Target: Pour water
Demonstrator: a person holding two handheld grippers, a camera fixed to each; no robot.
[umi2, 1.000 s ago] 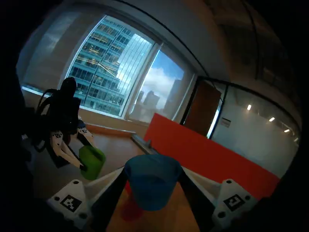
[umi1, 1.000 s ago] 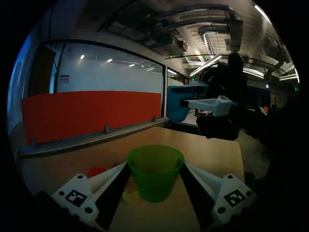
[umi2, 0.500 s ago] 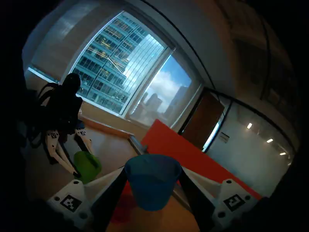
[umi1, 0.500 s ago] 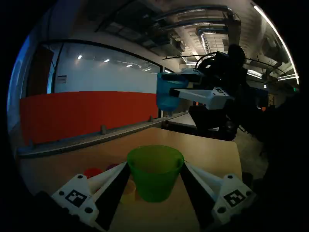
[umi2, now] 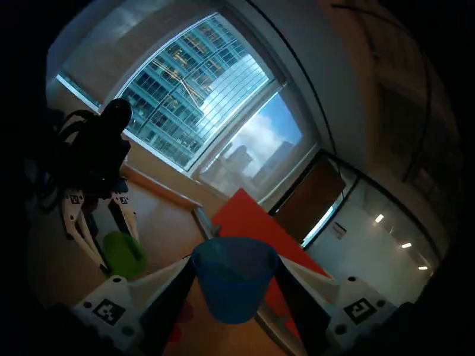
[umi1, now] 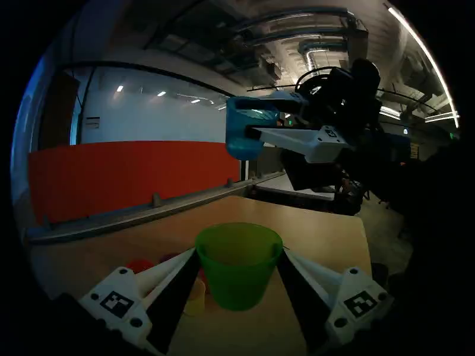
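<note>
In the left gripper view my left gripper [umi1: 238, 270] is shut on a green cup [umi1: 238, 264], upright above the wooden table [umi1: 320, 228]. Higher and farther off, the right gripper [umi1: 261, 127] carries a blue cup [umi1: 242, 129] tipped on its side. In the right gripper view my right gripper [umi2: 235, 285] is shut on that blue cup [umi2: 234, 285], and the view is tilted. Down to its left the left gripper [umi2: 107, 237] holds the green cup [umi2: 123, 254]. I cannot see water in either cup.
Small red [umi1: 139, 265] and yellow [umi1: 196, 296] cups stand on the table behind my left fingers. A red wall panel [umi1: 130, 172] with a metal rail [umi1: 154, 204] runs along the table's far side. A large window [umi2: 190, 113] lies beyond the left gripper.
The right gripper has carried the blue cup higher and toward the green cup, tipping it more. The left gripper and green cup have stayed almost still.
</note>
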